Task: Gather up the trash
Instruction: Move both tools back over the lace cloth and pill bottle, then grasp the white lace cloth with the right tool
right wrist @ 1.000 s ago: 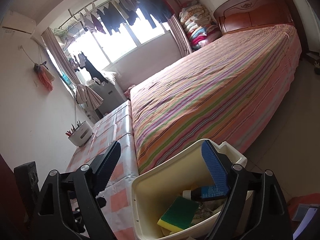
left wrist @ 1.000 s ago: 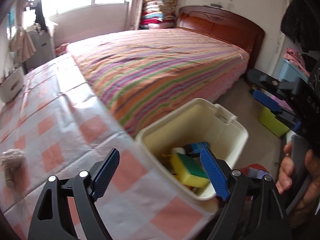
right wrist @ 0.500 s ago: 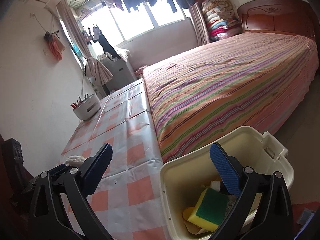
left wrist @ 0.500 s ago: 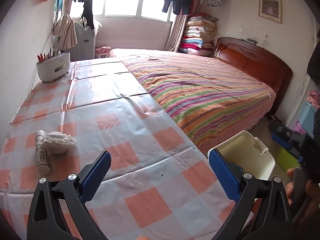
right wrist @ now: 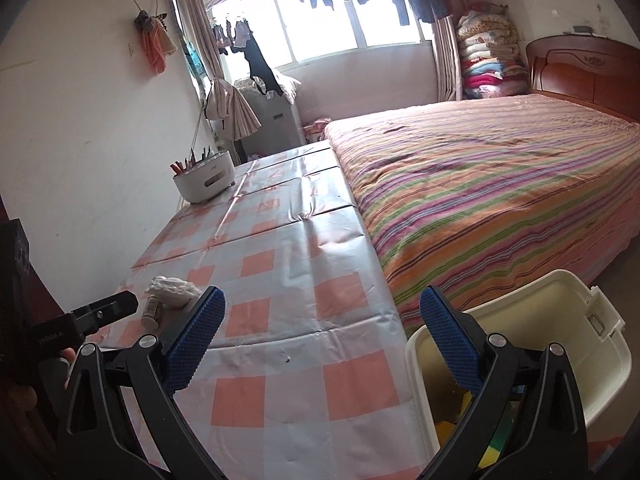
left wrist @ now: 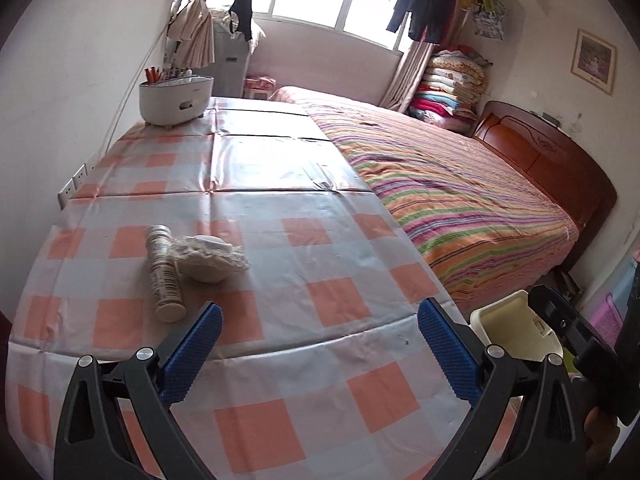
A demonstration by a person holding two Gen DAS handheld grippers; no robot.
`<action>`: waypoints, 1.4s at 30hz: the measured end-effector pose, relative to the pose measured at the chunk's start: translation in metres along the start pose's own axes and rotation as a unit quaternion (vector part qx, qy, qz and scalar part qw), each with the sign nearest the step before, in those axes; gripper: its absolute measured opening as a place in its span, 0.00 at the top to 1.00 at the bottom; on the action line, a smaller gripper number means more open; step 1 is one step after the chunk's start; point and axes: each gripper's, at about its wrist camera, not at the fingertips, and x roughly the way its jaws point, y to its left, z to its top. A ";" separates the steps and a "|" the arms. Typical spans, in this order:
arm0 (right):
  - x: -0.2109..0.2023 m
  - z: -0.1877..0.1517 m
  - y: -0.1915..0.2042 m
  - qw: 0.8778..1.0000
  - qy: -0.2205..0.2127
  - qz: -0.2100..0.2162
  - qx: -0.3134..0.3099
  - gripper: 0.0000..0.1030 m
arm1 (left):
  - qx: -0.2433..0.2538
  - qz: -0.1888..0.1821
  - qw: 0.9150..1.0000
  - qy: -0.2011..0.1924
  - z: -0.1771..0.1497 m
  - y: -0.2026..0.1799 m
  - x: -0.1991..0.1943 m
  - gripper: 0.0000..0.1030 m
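A white labelled tube [left wrist: 164, 276] lies on the checked tablecloth [left wrist: 280, 200], touching a crumpled white tissue [left wrist: 208, 258]. In the right wrist view the same tube [right wrist: 152, 312] and tissue [right wrist: 172, 292] sit at the table's left. The cream plastic bin [right wrist: 560, 336] stands on the floor at the table's right corner, with a yellow and green sponge [right wrist: 496, 440] inside. My left gripper [left wrist: 318, 356] is open and empty above the table's near edge, short of the tube. My right gripper [right wrist: 320, 344] is open and empty over the table corner and bin rim. The bin [left wrist: 516, 336] shows partly in the left view.
A white holder with pens [left wrist: 176, 98] stands at the table's far end by the wall. A bed with a striped cover [left wrist: 448, 200] runs along the table's right side. Wall sockets [left wrist: 72, 188] sit left of the table. Folded quilts [left wrist: 452, 84] are stacked by the headboard.
Both grippers swung left from above the bin toward the table and rolled level. Their jaws widened. The tube and tissue came into both views.
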 end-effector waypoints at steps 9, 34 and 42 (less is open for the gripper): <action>0.027 -0.002 0.042 0.999 0.022 0.041 -0.017 0.06 | -0.060 0.069 0.996 -0.016 0.004 0.060 -0.017 0.07; 0.106 0.014 0.147 0.983 0.087 0.131 -0.099 0.06 | -0.185 -0.147 0.971 -0.026 0.012 0.130 -0.048 0.07; 0.113 0.023 0.180 0.974 0.073 0.165 -0.136 0.06 | -0.140 -0.159 0.973 -0.095 0.015 0.126 -0.071 0.07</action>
